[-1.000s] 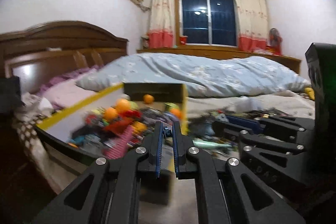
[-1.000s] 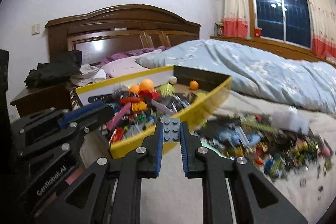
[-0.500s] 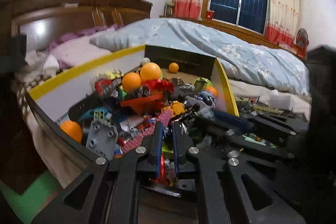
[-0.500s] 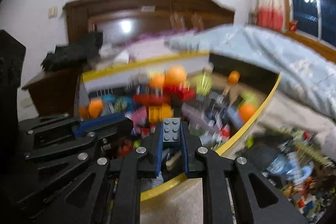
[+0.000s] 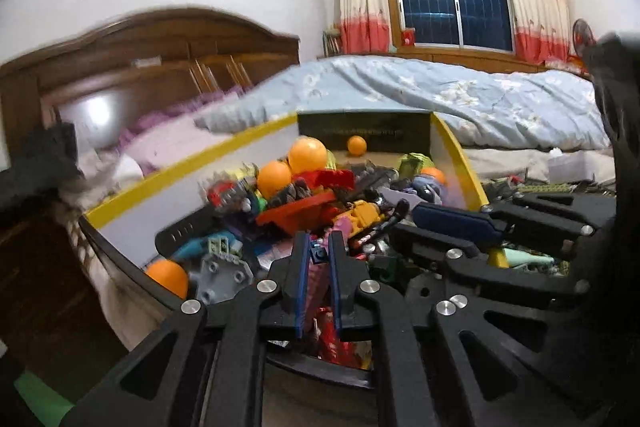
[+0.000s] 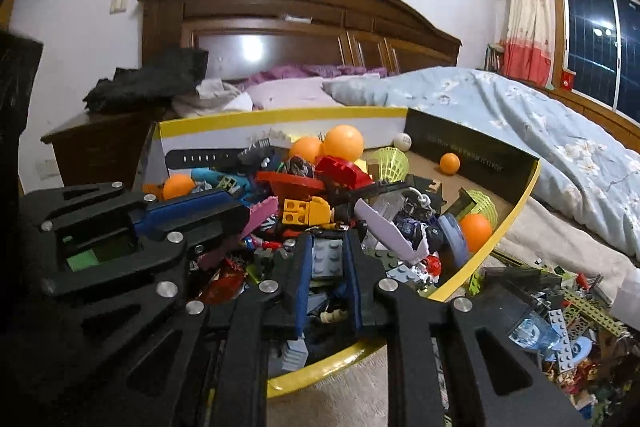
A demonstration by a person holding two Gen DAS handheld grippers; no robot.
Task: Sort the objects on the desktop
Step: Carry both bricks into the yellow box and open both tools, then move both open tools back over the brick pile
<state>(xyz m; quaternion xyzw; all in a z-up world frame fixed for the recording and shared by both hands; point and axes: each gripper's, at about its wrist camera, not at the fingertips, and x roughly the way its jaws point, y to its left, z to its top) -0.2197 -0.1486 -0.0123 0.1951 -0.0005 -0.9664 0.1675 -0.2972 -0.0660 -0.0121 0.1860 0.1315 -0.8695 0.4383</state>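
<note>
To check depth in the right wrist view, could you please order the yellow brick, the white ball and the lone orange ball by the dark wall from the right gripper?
1. Yellow brick, just ahead.
2. White ball and lone orange ball, far end: too close to call.

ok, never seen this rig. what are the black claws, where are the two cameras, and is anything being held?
No robot arm here: a person carries a two-finger gripper in each hand, with a fisheye camera on each looking along its fingers. So each picture is one gripper's own view, and the other gripper shows at the side.

In the left view, the left gripper pinches a small dark blue brick, and its jaws are just starting to open. In the right view, the right gripper is shut on a grey studded brick.

Both hang over a yellow-rimmed cardboard box on a bed, piled with toy bricks, orange balls and a black strap. More loose bricks lie on the bed beside the box, still unsorted.
</note>
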